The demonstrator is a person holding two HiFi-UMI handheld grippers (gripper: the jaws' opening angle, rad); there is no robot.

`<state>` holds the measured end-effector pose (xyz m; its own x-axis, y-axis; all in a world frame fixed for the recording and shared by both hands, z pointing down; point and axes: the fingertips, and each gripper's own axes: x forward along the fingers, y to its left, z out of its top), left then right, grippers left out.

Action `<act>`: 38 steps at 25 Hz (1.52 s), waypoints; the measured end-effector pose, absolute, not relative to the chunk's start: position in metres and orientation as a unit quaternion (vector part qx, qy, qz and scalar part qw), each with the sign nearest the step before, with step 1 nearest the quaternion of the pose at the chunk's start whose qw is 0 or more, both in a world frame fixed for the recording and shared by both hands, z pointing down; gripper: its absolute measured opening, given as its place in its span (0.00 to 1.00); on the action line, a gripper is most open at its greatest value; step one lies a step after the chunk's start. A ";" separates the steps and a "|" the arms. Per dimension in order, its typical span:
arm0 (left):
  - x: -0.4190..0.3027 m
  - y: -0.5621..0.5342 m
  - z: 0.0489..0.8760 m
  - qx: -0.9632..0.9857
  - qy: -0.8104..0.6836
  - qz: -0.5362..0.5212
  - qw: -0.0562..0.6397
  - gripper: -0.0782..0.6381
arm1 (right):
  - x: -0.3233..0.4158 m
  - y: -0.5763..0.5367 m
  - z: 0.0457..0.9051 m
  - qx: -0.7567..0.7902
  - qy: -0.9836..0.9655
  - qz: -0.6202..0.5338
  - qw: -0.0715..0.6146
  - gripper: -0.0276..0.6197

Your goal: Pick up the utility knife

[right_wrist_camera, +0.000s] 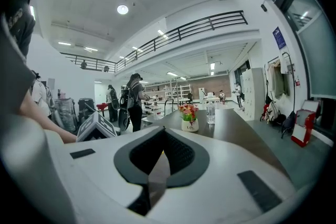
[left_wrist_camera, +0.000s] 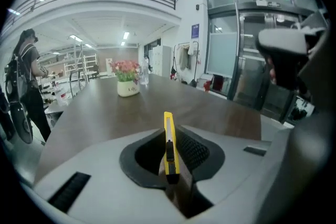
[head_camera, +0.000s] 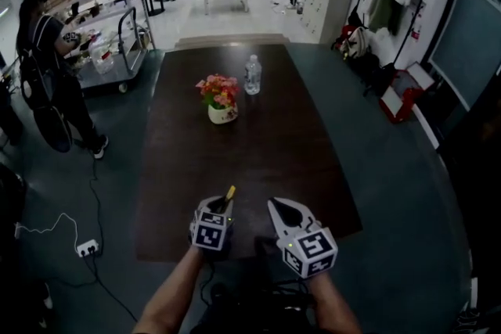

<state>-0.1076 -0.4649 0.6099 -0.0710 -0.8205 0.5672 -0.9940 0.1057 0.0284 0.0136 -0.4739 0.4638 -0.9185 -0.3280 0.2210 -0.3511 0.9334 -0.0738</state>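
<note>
The utility knife [head_camera: 229, 193] is slim and yellow with a black slider. It stands clamped between the pads of my left gripper [head_camera: 223, 207], tip pointing away from me and upward. In the left gripper view the knife [left_wrist_camera: 169, 144] sticks out of the left gripper [left_wrist_camera: 170, 157], above the dark wooden table [left_wrist_camera: 105, 107]. My right gripper [head_camera: 280, 207] hovers just to the right, over the table's near edge [head_camera: 258, 246]. In its own view the right gripper [right_wrist_camera: 163, 157] has its pads together with nothing between them.
A pot of flowers [head_camera: 221, 99] and a clear water bottle [head_camera: 252, 75] stand in the far half of the table. A person [head_camera: 47, 74] stands by a cart [head_camera: 117, 43] at the left. A power strip [head_camera: 86, 248] and cable lie on the floor at the left.
</note>
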 end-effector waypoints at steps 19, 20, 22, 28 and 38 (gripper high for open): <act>-0.100 -0.403 0.397 0.670 -0.737 -0.022 0.090 0.21 | -0.024 -0.436 0.381 0.132 -0.990 0.052 0.001 0.05; -0.100 -0.400 0.395 0.669 -0.738 -0.024 0.087 0.21 | -0.025 -0.434 0.378 0.128 -0.990 0.051 -0.003 0.05; -0.101 -0.395 0.391 0.668 -0.739 -0.028 0.085 0.21 | -0.028 -0.430 0.375 0.121 -0.991 0.051 -0.008 0.05; -0.104 -0.387 0.383 0.669 -0.738 -0.040 0.083 0.21 | -0.034 -0.421 0.367 0.109 -0.993 0.051 -0.015 0.05; -0.102 -0.385 0.374 0.676 -0.732 -0.042 0.076 0.21 | -0.035 -0.416 0.360 0.104 -0.994 0.040 -0.018 0.05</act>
